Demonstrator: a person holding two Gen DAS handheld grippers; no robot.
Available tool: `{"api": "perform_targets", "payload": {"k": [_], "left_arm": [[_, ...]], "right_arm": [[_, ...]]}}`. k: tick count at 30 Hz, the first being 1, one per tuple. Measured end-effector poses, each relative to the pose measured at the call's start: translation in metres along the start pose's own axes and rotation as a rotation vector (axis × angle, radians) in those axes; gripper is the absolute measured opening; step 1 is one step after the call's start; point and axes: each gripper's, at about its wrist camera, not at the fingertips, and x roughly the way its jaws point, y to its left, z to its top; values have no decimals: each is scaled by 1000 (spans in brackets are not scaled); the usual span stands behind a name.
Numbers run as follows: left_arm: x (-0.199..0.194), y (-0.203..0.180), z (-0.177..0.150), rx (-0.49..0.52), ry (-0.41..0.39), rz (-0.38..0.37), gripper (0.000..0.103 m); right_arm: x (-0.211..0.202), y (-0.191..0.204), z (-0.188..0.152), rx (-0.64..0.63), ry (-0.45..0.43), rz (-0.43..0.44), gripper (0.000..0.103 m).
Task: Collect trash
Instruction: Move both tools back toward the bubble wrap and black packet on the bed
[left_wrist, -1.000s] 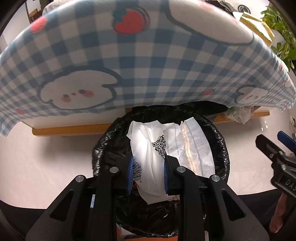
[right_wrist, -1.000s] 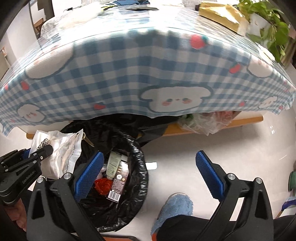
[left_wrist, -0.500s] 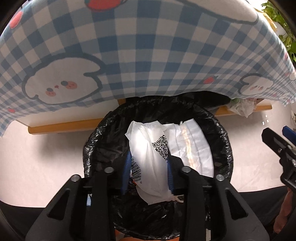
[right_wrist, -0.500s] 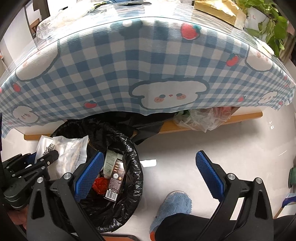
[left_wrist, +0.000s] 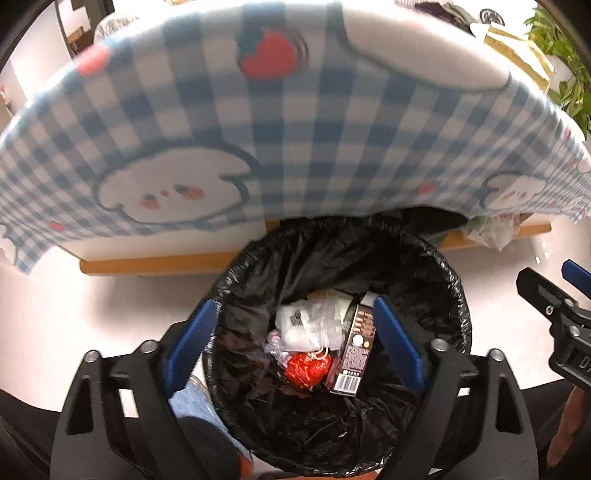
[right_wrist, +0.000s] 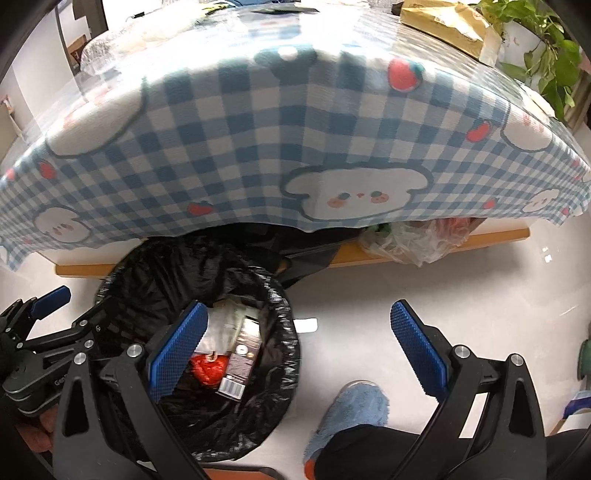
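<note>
A bin lined with a black bag (left_wrist: 454, 295) stands on the floor by the table. My left gripper (left_wrist: 293, 310) hangs over its mouth, jaws opening wide, nothing between the blue pads. Below them the white plastic wrapper (left_wrist: 306, 325) lies inside the bin, beside a red crumpled piece (left_wrist: 308, 369) and a brown carton (left_wrist: 354, 350). My right gripper (right_wrist: 297, 313) is open and empty, to the right of the bin (right_wrist: 288, 314), above bare floor. It shows at the right edge of the left wrist view as the right gripper (left_wrist: 546, 271).
A table with a blue checked cloth (right_wrist: 295, 129) overhangs the bin's far side, with a wooden rail (right_wrist: 480, 240) beneath. A clear plastic bag (right_wrist: 413, 240) sits under the table. A blue slipper (right_wrist: 354, 410) is on the floor. A plant (right_wrist: 543, 40) and parcel (right_wrist: 443, 18) stand on the table.
My left gripper's jaws have spread apart and let go of the white wrapper, which has dropped into the bin. The right gripper has stayed where it was.
</note>
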Motion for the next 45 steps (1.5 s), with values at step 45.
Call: {"api": "perform_targets", "payload": {"k": [45], "left_arm": [[-111,46,116,-28,-161,-20,97]], "right_arm": [[-98,12,125,-53,-254,56,95]]}}
